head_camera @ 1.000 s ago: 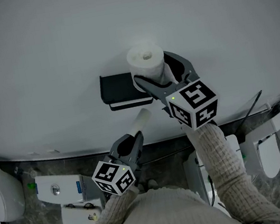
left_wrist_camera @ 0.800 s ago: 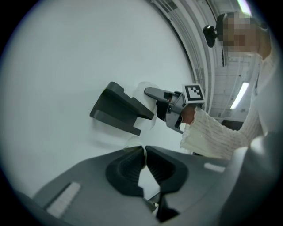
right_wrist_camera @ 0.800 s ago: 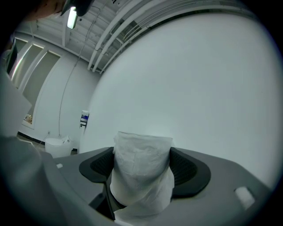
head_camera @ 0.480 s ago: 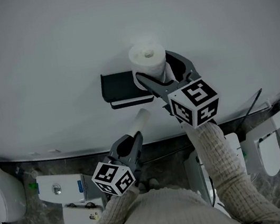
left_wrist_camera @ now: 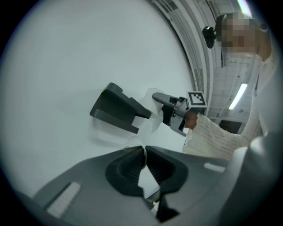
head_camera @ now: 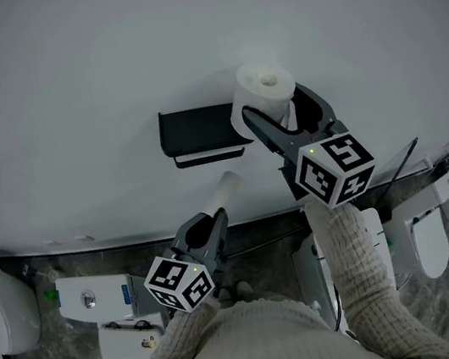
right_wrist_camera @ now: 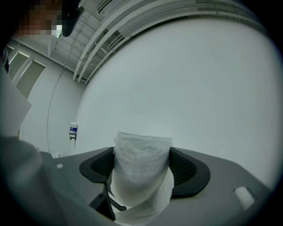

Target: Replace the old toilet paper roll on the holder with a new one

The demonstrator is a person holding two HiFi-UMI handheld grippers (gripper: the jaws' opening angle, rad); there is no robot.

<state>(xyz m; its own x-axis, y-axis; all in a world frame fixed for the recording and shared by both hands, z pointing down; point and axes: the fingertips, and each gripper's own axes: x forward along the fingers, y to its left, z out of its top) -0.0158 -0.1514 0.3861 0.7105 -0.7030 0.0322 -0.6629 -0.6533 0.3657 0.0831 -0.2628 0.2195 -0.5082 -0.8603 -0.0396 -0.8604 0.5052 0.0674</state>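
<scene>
1. The right gripper (head_camera: 276, 119) was clamped on the new toilet paper roll (head_camera: 264, 90), with the paper filling the gap between its jaws.
2. The roll was held up near the white wall (head_camera: 63, 91), at the right end of the black holder (head_camera: 197, 129).
3. The left gripper (head_camera: 216, 216), lower down, had its jaws pinched on the bare cardboard tube (head_camera: 228, 187), which pointed up below the holder and apart from it.

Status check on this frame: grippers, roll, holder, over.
Right gripper shut on toilet paper roll at right end of black holder. Left gripper shut on pale tube, below holder. Nothing seen in the way.
</scene>
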